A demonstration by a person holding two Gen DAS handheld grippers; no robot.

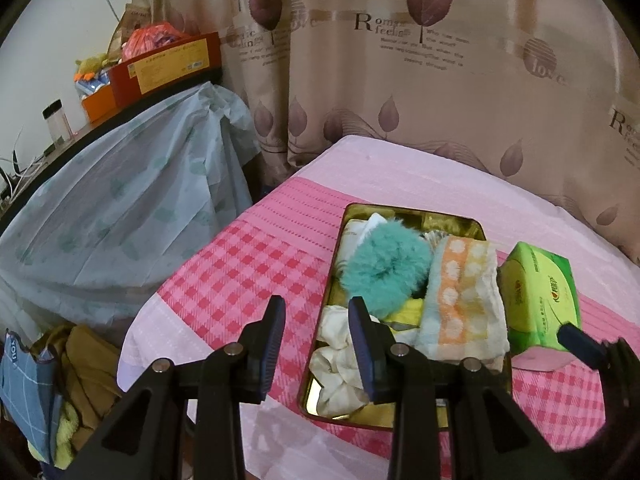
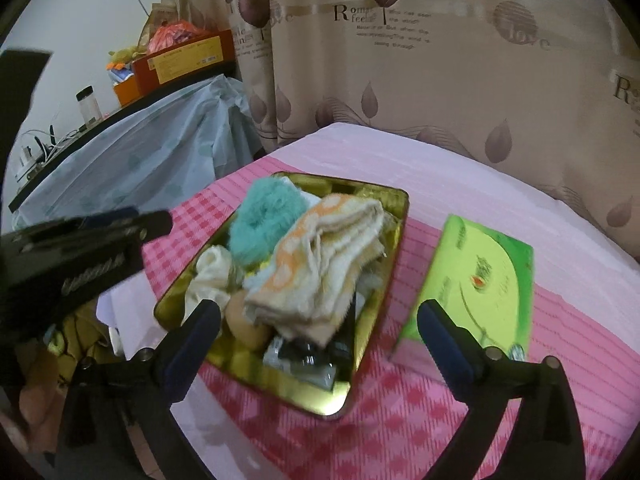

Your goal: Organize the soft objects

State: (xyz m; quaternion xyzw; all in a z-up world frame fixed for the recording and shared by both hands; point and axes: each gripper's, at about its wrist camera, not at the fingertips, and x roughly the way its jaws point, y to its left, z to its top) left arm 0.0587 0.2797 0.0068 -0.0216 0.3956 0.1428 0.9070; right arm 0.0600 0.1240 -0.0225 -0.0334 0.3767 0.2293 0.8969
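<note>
Tin (image 1: 325, 364): a gold metal tin lies on the pink checked bed (image 1: 248, 256), filled with soft things; its near right corner is hidden behind the left claw's arm.
Pompom (image 1: 386, 266): a teal fluffy ball sits on top of the pile toward the far end of the tin.
Towel (image 1: 464, 300): folded, orange and yellow with white dots, lying along the tin's right side; blurred in the right wrist view.
Cream cloth (image 1: 340, 364): crumpled at the near end, partly behind a finger.
Other contents: dark packets under the towel are too blurred to name.
Tissue pack (image 2: 480, 276): green, on the bed just right of the tin.
Left claw (image 1: 316, 344): jaws apart, holding nothing, above the tin's near left edge.
Right claw (image 2: 320, 332): spread wide, empty, with the tin's near end between its fingers.
</note>
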